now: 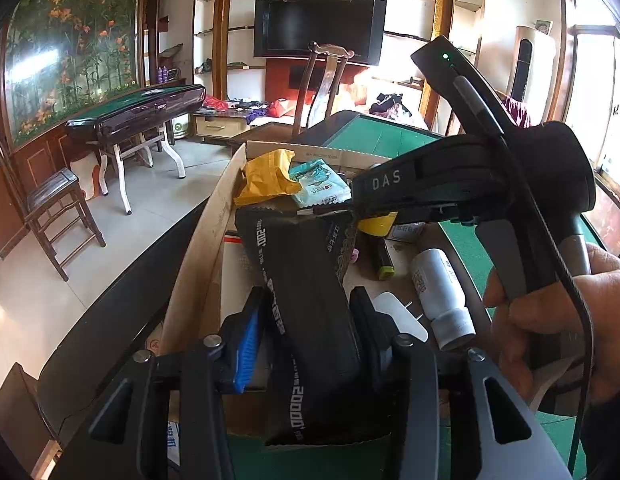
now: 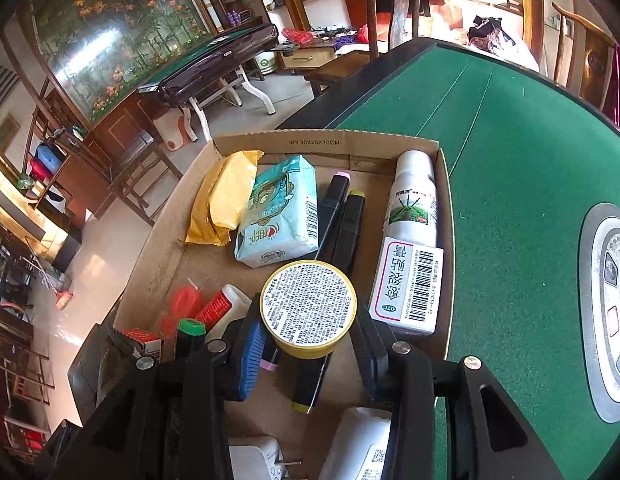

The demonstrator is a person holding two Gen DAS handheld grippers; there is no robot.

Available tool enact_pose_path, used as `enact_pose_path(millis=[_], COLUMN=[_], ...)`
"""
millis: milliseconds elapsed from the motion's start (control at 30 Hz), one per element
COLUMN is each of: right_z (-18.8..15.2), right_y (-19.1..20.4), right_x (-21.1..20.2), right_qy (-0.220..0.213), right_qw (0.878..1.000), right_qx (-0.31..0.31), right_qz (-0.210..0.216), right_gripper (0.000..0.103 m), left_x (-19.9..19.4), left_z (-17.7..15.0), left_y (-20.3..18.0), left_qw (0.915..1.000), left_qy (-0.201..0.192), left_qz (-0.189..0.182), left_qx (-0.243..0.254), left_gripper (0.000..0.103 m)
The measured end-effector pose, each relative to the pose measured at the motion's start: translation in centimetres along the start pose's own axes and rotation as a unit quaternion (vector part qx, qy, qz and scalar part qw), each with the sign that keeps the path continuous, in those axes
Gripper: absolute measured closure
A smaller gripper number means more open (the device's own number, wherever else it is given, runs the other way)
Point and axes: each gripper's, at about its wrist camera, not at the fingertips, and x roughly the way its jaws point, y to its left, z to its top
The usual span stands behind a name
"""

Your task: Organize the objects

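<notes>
Two jaws loaded | left: black pouch point(image 1: 310, 300) | right: yellow tin point(image 2: 308, 308) | box point(image 2: 443, 184) crowded

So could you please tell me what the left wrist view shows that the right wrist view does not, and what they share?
Only the left wrist view shows the black pouch between the left gripper pads, and the person's hand holding the right gripper's body.

Only the right wrist view shows the yellow round tin clamped in the right gripper, the two black markers and the white medicine box.

Both show the cardboard box, yellow packet, blue tissue pack and green table.
</notes>
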Motion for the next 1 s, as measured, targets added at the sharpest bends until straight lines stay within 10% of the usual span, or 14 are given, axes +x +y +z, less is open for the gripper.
enact_pose_path(millis=[467, 700, 1000], right_z=[0.5, -2.2, -8.3], right_y=[0.9, 0.9, -0.8], right_x=[-2.2, -7.5, -13.1], right_qy=[-0.023, -0.112, -0.206], right_qw=[1.000, 0.993, 0.977], right_qx=[-0.007, -0.014, 0.035], right_qz=[0.013, -0.025, -0.034], right_gripper=[0.037, 0.008, 0.000], left_x=[-0.8, -2.2, -4.5], left_z=[-0.1, -0.1, -1.3], left_y=[-0.8, -1.2, -0.5], left_qw=[0.9997, 0.9982, 0.9973], left_qy=[-0.016, -0.039, -0.061], left_qz=[0.013, 0.040, 0.037], left_qx=[0.010, 0.021, 0.017], left_gripper=[0.023, 0.008, 0.005])
